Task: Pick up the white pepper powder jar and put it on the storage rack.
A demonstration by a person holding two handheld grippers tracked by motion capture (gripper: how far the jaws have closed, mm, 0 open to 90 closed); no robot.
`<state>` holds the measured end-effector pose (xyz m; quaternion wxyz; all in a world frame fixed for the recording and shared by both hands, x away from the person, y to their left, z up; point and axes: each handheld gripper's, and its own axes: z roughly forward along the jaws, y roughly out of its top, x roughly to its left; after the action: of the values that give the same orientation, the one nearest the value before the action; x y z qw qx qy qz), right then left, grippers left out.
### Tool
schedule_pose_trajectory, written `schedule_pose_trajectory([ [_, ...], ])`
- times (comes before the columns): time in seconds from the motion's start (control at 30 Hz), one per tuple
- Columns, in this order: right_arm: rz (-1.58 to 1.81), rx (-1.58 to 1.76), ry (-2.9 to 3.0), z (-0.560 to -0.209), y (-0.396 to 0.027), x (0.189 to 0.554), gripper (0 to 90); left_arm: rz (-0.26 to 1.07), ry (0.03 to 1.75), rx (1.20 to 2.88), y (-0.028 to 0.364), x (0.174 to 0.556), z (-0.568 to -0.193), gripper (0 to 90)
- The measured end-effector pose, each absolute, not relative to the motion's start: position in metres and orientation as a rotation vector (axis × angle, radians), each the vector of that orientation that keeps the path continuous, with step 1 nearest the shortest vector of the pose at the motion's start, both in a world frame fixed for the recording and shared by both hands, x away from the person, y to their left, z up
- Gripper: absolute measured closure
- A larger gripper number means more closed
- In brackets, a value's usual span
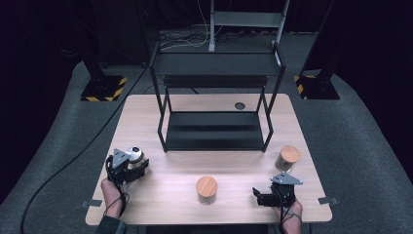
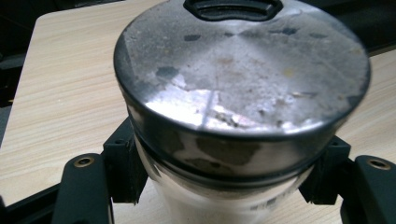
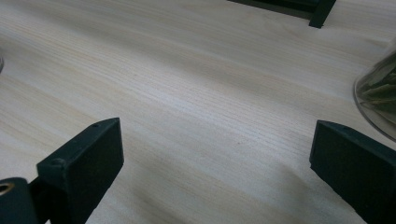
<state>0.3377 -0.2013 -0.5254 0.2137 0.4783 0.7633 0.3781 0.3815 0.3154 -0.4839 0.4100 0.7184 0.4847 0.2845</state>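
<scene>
The metal-lidded jar (image 1: 135, 156) stands upright at the left side of the wooden table (image 1: 160, 190), near the front edge, with its brushed steel lid (image 2: 243, 65) uppermost and a black handle (image 2: 232, 8) on the lid's far side. The left gripper (image 1: 127, 168) is closed around the jar body just below the lid; in the left gripper view both black jaws press against the jar's sides, one at each flank. To the right, near the middle of the front half of the table, a jar with a wooden lid (image 1: 206, 187) stands upright, apart from both grippers. Behind it, a black two-tier metal rack (image 1: 214, 129) occupies the centre rear of the table. Further right, a second wooden-lidded jar (image 1: 287, 157) stands near the right edge. The right gripper (image 1: 265, 197) rests just in front of that jar, jaws spread wide with bare table between them; the glass wall of that jar (image 3: 378, 98) lies just beyond the right jaw.
</scene>
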Motion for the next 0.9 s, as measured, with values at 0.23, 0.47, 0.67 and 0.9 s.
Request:
schedule_pose_trajectory([
  [0.23,1.049,1.327,2.118,-0.525,-0.201,0.338,1.7,0.711,1.205,1.816,0.311,0.384,-0.482,30.2],
  [0.47,1.050,1.328,2.118,-0.525,-0.201,0.338,1.7,0.707,1.193,1.822,0.306,0.386,-0.480,30.2],
  [0.67,1.052,1.331,2.118,-0.525,-0.202,0.338,1.7,0.702,1.181,1.828,0.301,0.388,-0.479,30.2],
  [0.9,1.052,1.332,2.119,-0.525,-0.202,0.338,1.7,0.695,1.168,1.838,0.296,0.391,-0.478,30.2],
])
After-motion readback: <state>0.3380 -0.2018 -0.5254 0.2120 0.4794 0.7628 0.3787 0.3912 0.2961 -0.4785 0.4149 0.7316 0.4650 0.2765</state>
